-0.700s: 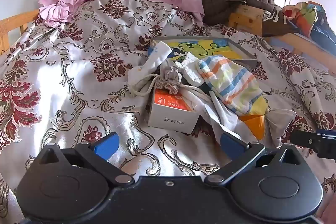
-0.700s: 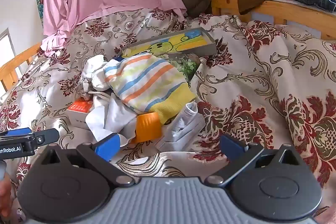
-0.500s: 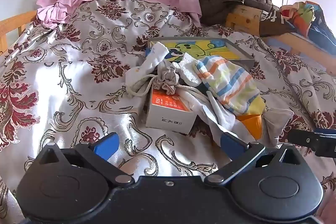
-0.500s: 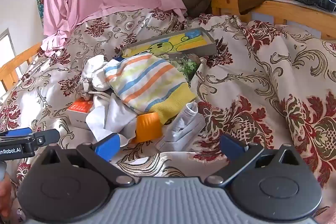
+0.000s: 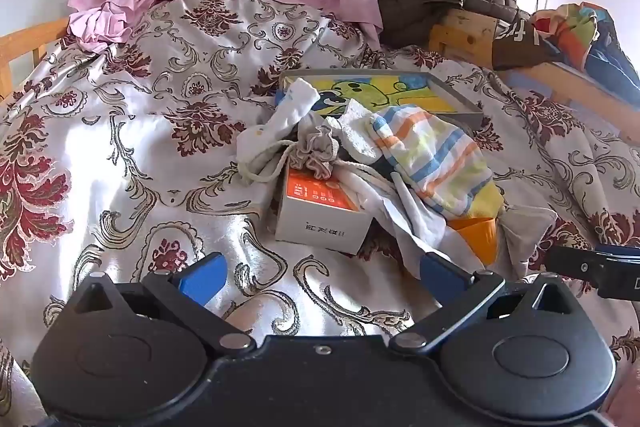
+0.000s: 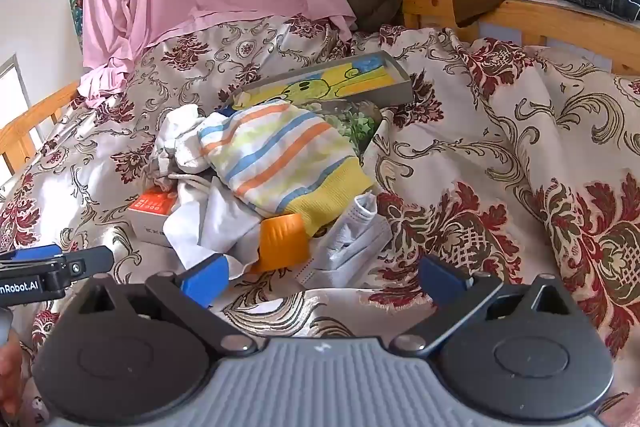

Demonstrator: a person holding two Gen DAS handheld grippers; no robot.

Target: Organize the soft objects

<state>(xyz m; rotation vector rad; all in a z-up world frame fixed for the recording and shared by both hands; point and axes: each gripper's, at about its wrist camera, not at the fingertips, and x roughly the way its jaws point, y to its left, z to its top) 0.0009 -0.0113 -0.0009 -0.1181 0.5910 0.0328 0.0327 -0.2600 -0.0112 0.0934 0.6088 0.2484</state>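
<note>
Left wrist view: left gripper [image 5: 320,273] is hovering low over the bedspread [image 5: 132,155], jaws spread wide, holding nothing. Soft pile is sitting just ahead: striped sock [image 5: 432,155] is draping over white cloth [image 5: 404,211], grey drawstring pouch [image 5: 318,151] is lying on top of the orange-topped box [image 5: 324,211], likely just dumped there. Flat picture box [image 5: 400,93] is lying behind the pile, probably the sorting target but can't confirm. Right gripper's tip is poking in at the right edge.

Right wrist view: right gripper [image 6: 324,277] is also hanging open and empty, near the folded face mask [image 6: 352,247] and the orange cup [image 6: 282,241], which the sock's yellow cuff is partly covering. Left finger is nearly touching the white cloth. Both tools are seemingly lining up for a first pick; nothing sorted yet.
</note>
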